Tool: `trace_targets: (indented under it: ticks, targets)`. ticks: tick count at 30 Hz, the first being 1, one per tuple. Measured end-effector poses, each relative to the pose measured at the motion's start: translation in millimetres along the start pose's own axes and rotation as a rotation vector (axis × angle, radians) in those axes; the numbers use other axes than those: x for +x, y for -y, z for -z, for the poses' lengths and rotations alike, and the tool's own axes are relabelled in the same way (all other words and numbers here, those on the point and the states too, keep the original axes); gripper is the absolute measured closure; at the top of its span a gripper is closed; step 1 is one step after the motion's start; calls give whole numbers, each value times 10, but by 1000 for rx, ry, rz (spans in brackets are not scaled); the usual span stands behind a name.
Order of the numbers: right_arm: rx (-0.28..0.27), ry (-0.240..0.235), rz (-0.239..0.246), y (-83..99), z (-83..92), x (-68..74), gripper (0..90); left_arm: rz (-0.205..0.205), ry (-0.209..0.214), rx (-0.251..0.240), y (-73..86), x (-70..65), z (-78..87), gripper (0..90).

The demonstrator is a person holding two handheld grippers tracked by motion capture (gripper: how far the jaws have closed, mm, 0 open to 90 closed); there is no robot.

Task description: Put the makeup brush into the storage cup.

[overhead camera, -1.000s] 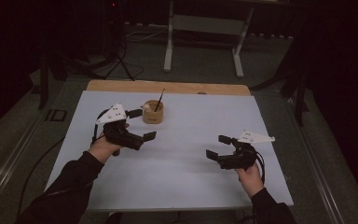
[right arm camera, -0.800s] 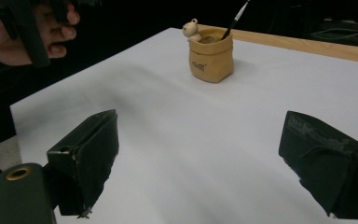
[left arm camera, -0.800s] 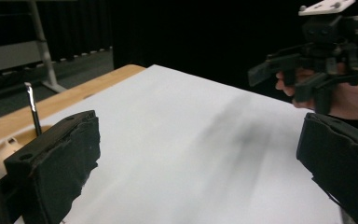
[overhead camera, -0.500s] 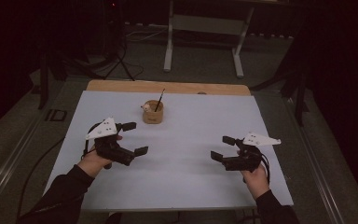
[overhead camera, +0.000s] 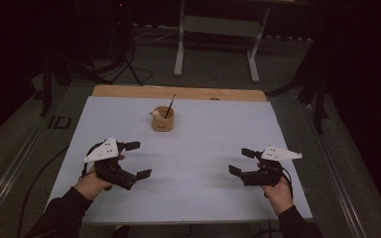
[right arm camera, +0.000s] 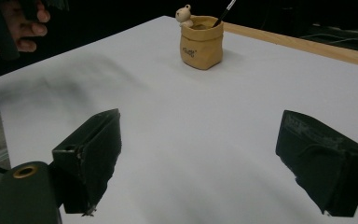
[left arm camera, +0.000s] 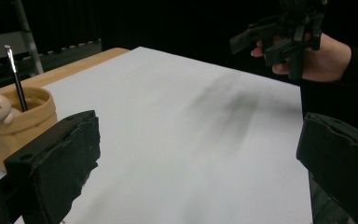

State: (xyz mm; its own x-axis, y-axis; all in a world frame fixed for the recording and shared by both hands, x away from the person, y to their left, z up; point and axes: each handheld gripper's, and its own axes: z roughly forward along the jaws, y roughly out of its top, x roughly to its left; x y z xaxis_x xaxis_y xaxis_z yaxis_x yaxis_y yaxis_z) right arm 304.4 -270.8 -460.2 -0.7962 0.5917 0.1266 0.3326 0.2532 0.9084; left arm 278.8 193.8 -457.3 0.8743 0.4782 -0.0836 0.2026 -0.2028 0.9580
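Tan pot [overhead camera: 162,119] well beyond both jaws, apparently untouched; jaws spread wide, empty.

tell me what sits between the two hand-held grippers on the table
Nothing: the high view shows only bare white table top between the left hand-held gripper and the right hand-held gripper. The pen pot stands farther back.

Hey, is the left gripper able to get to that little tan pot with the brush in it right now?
Probably yes: the left gripper is open, with only bare white sheet between it and the pot.
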Motion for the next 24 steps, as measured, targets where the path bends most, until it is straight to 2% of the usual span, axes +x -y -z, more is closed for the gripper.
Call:
trace_targets:
  ticks: [4, 7, 12, 14, 18, 21, 24]
  targets:
    - [-7, -20, -14, 31, 31, -13, 141, -8, 2, 2, 95, -25, 48, 0]
    - [-9, -23, -9, 41, 62, -11, 140, -14, 2, -4, 157, -46, 85, 0]
    - [1, -36, 13, 116, 77, -4, 140, -38, -2, 16, 263, -82, 126, 0]
    - [17, -60, 17, 159, 76, -5, 140, -46, -6, 14, 304, -89, 143, 0]
    - [18, -73, 21, 222, 86, -26, 140, -52, -10, -4, 396, -86, 177, 0]
    - [8, -95, 3, 255, 79, -45, 140, -60, -20, -10, 456, -88, 207, 0]
    - [15, -106, 50, 289, 46, -22, 140, -67, -31, -28, 490, -88, 254, 3]
